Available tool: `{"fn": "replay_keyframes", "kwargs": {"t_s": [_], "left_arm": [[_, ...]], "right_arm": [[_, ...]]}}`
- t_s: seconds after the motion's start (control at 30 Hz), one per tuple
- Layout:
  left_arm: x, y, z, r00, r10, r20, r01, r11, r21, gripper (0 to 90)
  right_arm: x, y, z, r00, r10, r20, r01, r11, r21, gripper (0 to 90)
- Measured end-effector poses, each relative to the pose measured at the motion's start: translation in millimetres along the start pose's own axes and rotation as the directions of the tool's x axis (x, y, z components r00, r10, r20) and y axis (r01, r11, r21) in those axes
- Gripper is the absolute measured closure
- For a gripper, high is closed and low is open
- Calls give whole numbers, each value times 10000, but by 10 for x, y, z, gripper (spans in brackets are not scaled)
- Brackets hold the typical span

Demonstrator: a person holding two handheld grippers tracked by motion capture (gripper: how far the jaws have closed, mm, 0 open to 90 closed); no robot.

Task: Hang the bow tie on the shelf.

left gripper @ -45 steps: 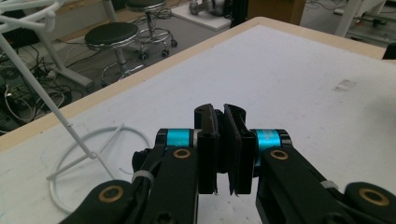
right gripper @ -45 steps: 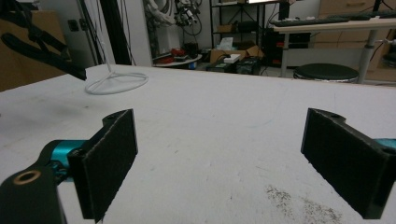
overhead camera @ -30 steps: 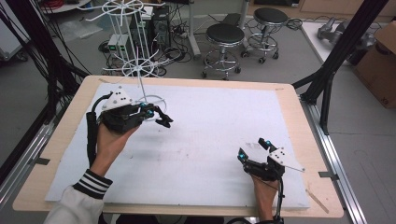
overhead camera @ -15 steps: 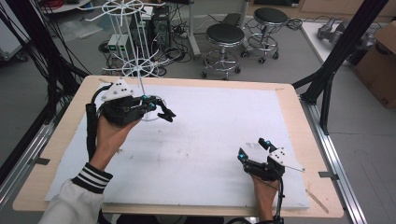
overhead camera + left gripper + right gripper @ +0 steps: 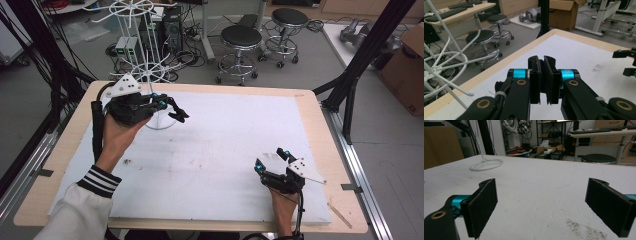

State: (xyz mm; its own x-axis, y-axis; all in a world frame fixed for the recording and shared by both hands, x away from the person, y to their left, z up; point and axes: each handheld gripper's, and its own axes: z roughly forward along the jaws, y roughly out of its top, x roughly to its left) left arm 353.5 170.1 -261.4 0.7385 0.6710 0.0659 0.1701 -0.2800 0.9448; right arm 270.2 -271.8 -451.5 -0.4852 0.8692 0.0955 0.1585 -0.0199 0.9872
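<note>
High view: left tool (image 5: 179,114) sits at the far-left part of the counter (image 5: 310,107), jaws shut on nothing as far as I can see. The white wire rack (image 5: 134,47) stands right behind it; its ring base (image 5: 161,121) lies on the white mat just under/beside the tool tips, and the thin upright pole rises from there. So the rack is immediately at the left tool, long axis vertical. Right tool (image 5: 274,161) is at the near-right, well apart from the rack, resting low on the mat. Left hand clearly the nearer one.

Left gripper view: left tool (image 5: 544,75) jaws pressed together, nothing between them. Rack arms (image 5: 451,62) show off to that camera's left, near, not in line with the jaws. My read: tool needs to swing toward the rack and open before any grab.

Right gripper view: right tool (image 5: 541,205) jaws wide apart, empty, bare mat between. Ring base (image 5: 486,164) far ahead and to the left, pole going up from it. Too far for this hand w/o a long reach.
</note>
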Motion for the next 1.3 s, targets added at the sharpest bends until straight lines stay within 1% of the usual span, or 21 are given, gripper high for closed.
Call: {"fn": "replay_keyframes", "kwargs": {"t_s": [0.03,0.07,0.13,0.2,0.23,0.3,0.33,0.4,0.5,0.6,0.67,0.73,0.77,0.83,0.9,1.0,1.23,1.3], "left_arm": [[17,10,-3,10000,15,-29,-15,10000,74,837],[28,19,-5,10000,21,-72,-21,10000,37,837],[69,47,-10,9999,-99,59,99,9999,108,837],[98,79,-10,10000,54,-43,-53,9998,201,837],[118,94,-12,10000,15,55,-17,9997,259,838],[151,118,-17,9999,106,40,-107,9997,218,838],[173,128,-21,10000,9,87,-11,9997,235,837],[202,148,-25,10000,61,49,-62,9997,217,837],[246,168,-37,10000,45,8,-45,9999,134,837],[285,182,-53,10000,-11,-63,12,9999,109,837],[305,193,-69,9999,16,-154,-15,10000,40,837],[329,201,-82,9999,-47,-147,47,10000,-52,837],[337,207,-92,9998,-25,-173,25,10000,-37,838],[339,227,-115,9998,1,-220,-5,9998,-196,837],[338,235,-123,9997,3,-232,-9,9997,-248,837],[347,258,-161,9993,70,-376,-83,9994,-342,837],[406,243,-256,9972,-68,-741,31,9988,-492,837],[413,239,-269,9969,-114,-773,74,9986,-520,837]], "right_arm": [[1,0,0,10000,28,0,-28,10000,-3,98],[1,0,0,10000,31,4,-31,10000,2,98],[2,1,0,10000,36,3,-36,10000,3,98],[0,0,0,10000,-7,12,7,10000,1,98],[-2,0,2,10000,-47,-3,47,10000,-19,98],[0,1,2,10000,-30,-2,30,10000,-14,98],[0,0,0,10000,-1,2,1,10000,3,98],[1,0,0,10000,44,15,-44,10000,11,98],[-2,0,2,10000,-47,-15,47,10000,-16,98],[2,1,0,10000,53,10,-53,10000,10,98],[2,1,1,10000,50,12,-50,10000,8,98],[-1,1,2,10000,-6,-16,6,10000,11,98],[-1,2,2,10000,-2,-14,2,10000,14,98],[-2,2,2,10000,-10,-16,10,10000,26,98],[0,2,2,10000,-6,-15,6,10000,28,98],[-1,2,5,10000,-56,-3,56,10000,13,98],[1,2,3,10000,-30,-3,30,10000,29,98],[1,1,4,10000,-49,10,49,10000,23,98]]}}
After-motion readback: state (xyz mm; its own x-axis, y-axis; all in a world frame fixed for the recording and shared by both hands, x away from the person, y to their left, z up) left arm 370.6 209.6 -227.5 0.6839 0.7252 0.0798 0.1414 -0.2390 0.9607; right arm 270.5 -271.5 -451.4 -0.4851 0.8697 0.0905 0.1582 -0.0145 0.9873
